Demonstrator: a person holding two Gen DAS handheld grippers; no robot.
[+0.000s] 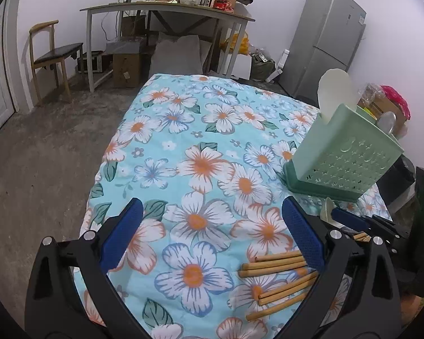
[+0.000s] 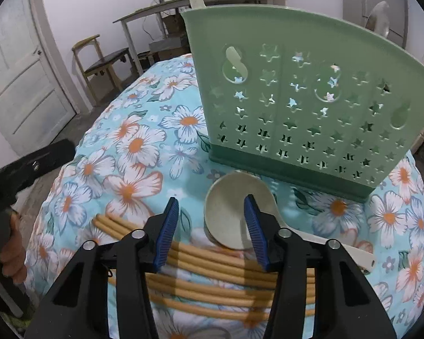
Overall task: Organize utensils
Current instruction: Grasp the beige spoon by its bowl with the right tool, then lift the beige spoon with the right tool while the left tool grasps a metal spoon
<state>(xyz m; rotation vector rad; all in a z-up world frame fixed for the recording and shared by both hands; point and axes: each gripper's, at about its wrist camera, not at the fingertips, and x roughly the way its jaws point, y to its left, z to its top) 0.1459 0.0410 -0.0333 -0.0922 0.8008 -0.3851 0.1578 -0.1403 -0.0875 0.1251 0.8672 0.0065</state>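
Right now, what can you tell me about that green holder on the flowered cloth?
The holder is pale green plastic on a darker green base, its wall pierced with star-shaped holes and a few larger keyhole slots. It stands upright on the cloth. A cream utensil and a metal one stick out of its top. No fingers touch it.

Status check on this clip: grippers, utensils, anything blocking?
Left gripper and right gripper open, both empty. Chopsticks and cream spoon loose on cloth; green holder upright. Nothing blocking.

6 bamboo chopsticks [image 2: 212,257], 1 beige spoon [image 2: 231,212], 1 green utensil holder [image 2: 305,107], 2 claws [image 2: 212,223]
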